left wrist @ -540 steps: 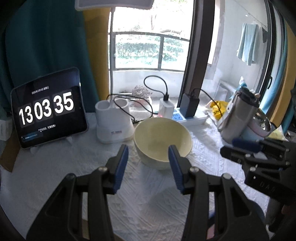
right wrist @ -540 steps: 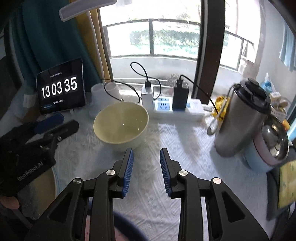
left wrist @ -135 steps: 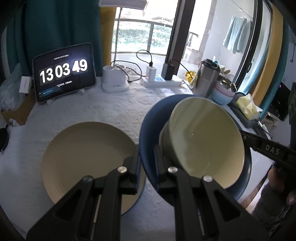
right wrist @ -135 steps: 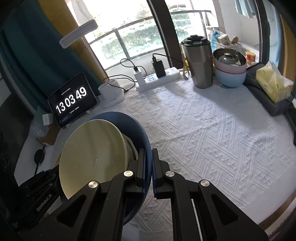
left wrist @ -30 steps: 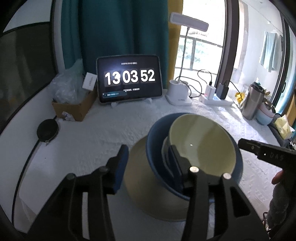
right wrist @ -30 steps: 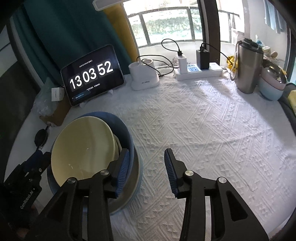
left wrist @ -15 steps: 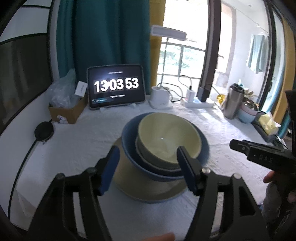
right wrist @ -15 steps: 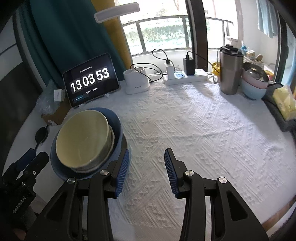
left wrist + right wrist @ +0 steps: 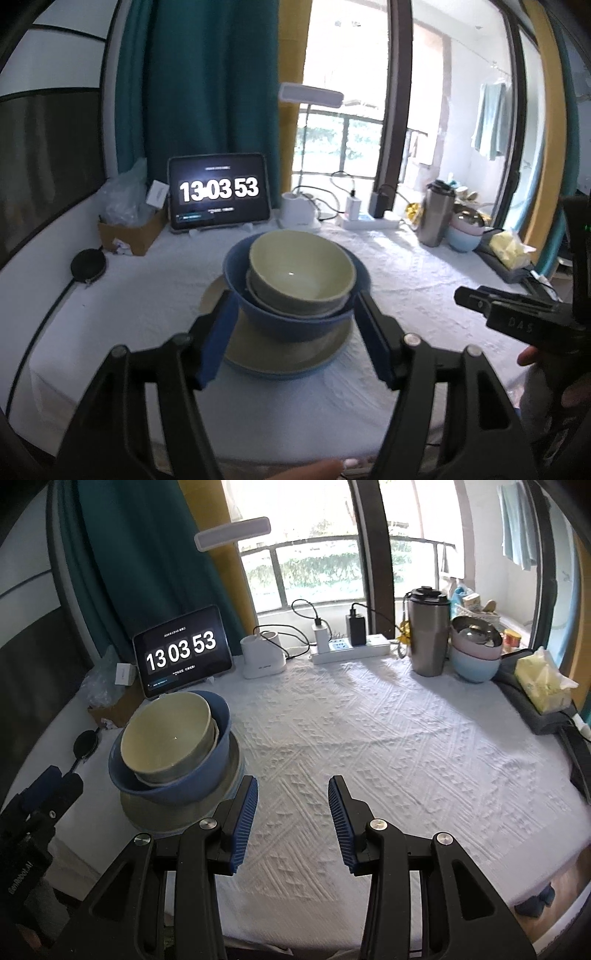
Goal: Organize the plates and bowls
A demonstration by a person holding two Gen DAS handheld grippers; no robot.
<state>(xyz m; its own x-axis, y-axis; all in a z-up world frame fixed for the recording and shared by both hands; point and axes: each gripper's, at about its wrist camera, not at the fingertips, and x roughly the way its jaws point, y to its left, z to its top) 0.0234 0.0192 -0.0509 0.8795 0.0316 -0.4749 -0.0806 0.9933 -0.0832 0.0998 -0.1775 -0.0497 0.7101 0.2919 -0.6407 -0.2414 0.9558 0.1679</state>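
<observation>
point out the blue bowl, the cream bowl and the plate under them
blue bowl (image 9: 295, 325), left wrist view, front outer wall
cream bowl (image 9: 299, 269), left wrist view, inner wall
plate (image 9: 325, 350), left wrist view, bare front-right rim

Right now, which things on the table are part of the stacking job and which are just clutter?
Job: cream bowl, grey bowl, blue bowl, plate.

Clutter: tablet clock, steel tumbler, power strip, tissue pack, pink and blue bowls.

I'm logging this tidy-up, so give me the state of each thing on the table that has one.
Cream bowl: nested in the blue bowl, tilted.
Blue bowl: on the plate.
Plate: flat on the cloth.
Left gripper: open, just widened, holding nothing.
Right gripper: open, empty.
Tablet: on, showing a clock.
Steel flask: lid on.
</observation>
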